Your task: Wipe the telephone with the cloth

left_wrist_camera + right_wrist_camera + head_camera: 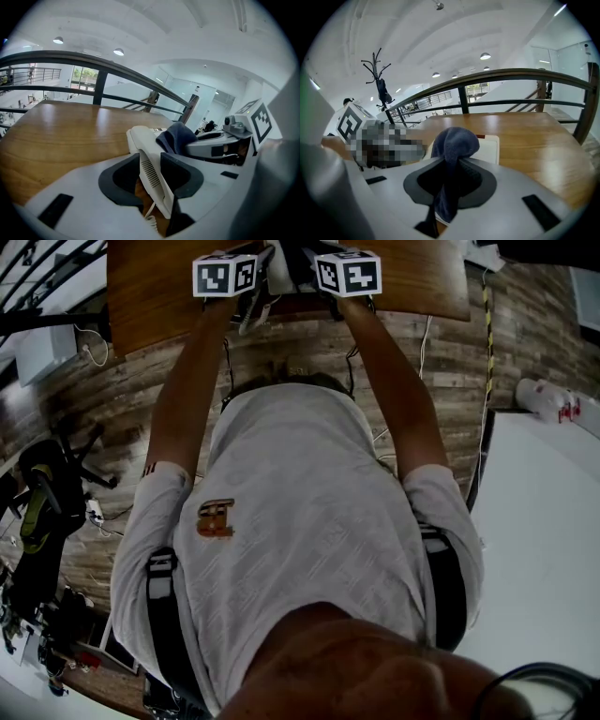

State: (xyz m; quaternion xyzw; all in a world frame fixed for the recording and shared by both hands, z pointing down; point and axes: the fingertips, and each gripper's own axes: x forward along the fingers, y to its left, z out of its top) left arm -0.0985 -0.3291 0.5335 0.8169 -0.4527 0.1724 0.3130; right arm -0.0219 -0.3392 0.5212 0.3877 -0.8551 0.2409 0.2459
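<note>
My left gripper point(151, 177) is shut on a white telephone handset point(146, 159), held edge-up over the wooden table point(61, 136); its coiled cord point(151, 219) hangs below the jaws. A dark blue cloth point(453, 144) is pinched in my right gripper point(450, 183), its bunched end pressed against the white telephone point(488, 148). In the left gripper view the cloth point(176, 136) rests on the handset's far end, with the right gripper point(220, 143) just behind it. In the head view both grippers, left point(246, 298) and right point(339, 294), are close together at the table's near edge point(412, 306).
A dark metal railing point(520, 75) runs behind the table. A coat stand point(379, 84) is at the back left. In the head view, a black chair point(52, 493) stands on the wooden floor at the left and a white table point(544, 540) at the right.
</note>
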